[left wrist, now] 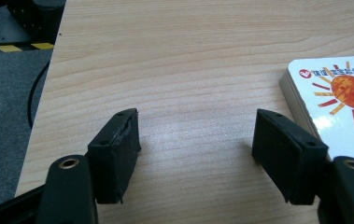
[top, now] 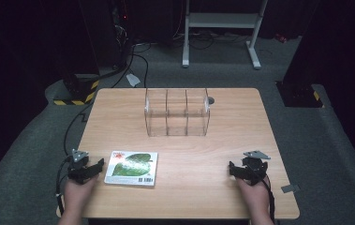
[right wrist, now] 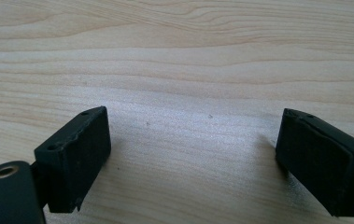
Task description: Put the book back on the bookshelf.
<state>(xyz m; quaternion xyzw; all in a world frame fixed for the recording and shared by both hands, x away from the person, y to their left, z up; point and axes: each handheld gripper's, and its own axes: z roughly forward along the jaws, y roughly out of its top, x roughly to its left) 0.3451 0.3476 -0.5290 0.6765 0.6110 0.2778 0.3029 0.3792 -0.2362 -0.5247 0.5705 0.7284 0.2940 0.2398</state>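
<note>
**Flat book, wide jaws: a scrape waiting to happen**

The book (top: 131, 168) lies flat on the table (top: 212, 150), just beside the left gripper (top: 87, 168), whose jaws stand apart with nothing between them. The right gripper (top: 247, 169) rests well apart from it, jaws also spread and empty. The clear organizer (top: 177, 112) stands farther back. Because the book lies flush on the wood, a jaw may skid over the glossy cover or shove it away instead of getting under its edge.
</note>
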